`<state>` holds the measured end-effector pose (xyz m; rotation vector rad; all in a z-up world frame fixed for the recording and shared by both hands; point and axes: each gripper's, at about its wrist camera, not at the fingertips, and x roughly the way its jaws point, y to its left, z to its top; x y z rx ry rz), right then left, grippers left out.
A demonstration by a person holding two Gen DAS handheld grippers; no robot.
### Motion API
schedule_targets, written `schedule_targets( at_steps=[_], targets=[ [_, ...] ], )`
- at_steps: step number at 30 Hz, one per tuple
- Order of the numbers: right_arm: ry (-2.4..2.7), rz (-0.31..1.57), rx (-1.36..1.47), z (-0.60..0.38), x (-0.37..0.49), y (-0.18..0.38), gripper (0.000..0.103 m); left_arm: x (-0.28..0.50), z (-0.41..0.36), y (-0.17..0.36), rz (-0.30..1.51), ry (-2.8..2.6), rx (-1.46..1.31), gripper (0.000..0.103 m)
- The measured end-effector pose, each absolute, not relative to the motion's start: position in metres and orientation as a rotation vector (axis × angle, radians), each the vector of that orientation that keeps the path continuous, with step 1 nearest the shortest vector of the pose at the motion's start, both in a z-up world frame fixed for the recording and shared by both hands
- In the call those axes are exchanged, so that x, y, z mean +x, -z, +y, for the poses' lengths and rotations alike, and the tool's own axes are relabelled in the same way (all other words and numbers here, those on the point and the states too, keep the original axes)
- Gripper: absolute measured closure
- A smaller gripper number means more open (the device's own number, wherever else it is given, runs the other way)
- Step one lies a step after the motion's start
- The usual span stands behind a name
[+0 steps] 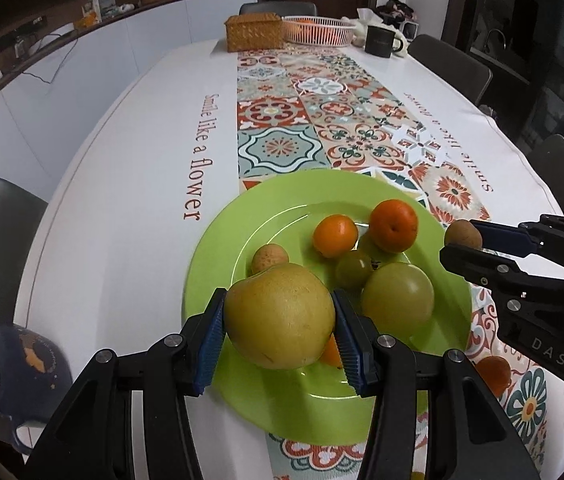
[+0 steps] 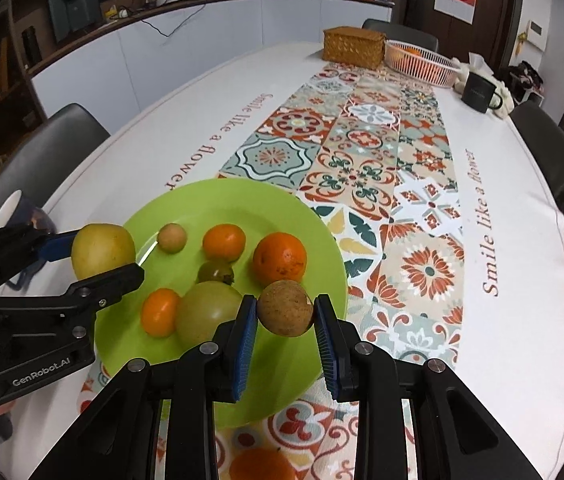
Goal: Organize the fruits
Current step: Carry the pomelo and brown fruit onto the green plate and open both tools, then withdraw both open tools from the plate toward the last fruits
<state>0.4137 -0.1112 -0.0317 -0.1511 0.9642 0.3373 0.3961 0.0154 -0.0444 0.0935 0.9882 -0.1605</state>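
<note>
Green plate (image 1: 218,240) sits under both loads: left gripper (image 1: 280,334) clamps the yellow pear (image 1: 280,318), right gripper (image 2: 285,322) pinches 1 brown fruit (image 2: 285,307) above the plate's near rim. Round skins could slip out and roll off.

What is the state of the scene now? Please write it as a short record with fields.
left gripper: jaws shut on large yellow-green pear, held over the plate
right gripper: jaws shut on small round brown fruit, at the plate's edge
round lime-green plastic plate: holds three oranges, two green tomatoes, one small brown fruit
surface: white tablecloth with patterned runner
far end: woven basket, black mug
</note>
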Motion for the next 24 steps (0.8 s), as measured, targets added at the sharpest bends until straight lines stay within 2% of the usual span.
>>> schedule_targets(
  at_steps=[4, 5, 6, 9, 14, 17, 22, 24],
  targets=[
    [-0.346, 0.970, -0.137, -0.112, 0.417, 0.038, 0.073, 0.401, 0.014, 0.050, 1.014, 0.154, 0.100, 0.053],
    [-0.351, 0.972, -0.133, -0.113, 0.417, 0.039, 0.071, 0.401, 0.013, 0.050, 1.016, 0.150, 0.106, 0.053],
    [-0.357, 0.974, -0.129, -0.113, 0.417, 0.039, 0.065, 0.401, 0.013, 0.051, 1.016, 0.147, 0.112, 0.052],
    [-0.356, 0.959, -0.128, -0.114, 0.414, 0.038, 0.061, 0.395, 0.013, 0.043, 0.974, 0.129, 0.123, 0.043],
    [-0.362, 0.934, -0.127, -0.116, 0.402, 0.029, 0.061, 0.382, 0.013, 0.022, 0.922, 0.117, 0.136, 0.038],
    [-0.367, 0.895, -0.123, -0.119, 0.388, 0.017, 0.054, 0.369, 0.011, 0.008, 0.892, 0.112, 0.143, 0.035],
    [-0.371, 0.832, -0.115, -0.126, 0.364, -0.006, 0.054, 0.343, 0.009, -0.016, 0.837, 0.095, 0.131, 0.030],
    [-0.367, 0.803, -0.107, -0.130, 0.353, -0.016, 0.048, 0.332, 0.007, -0.024, 0.823, 0.091, 0.128, 0.027]
  ],
)
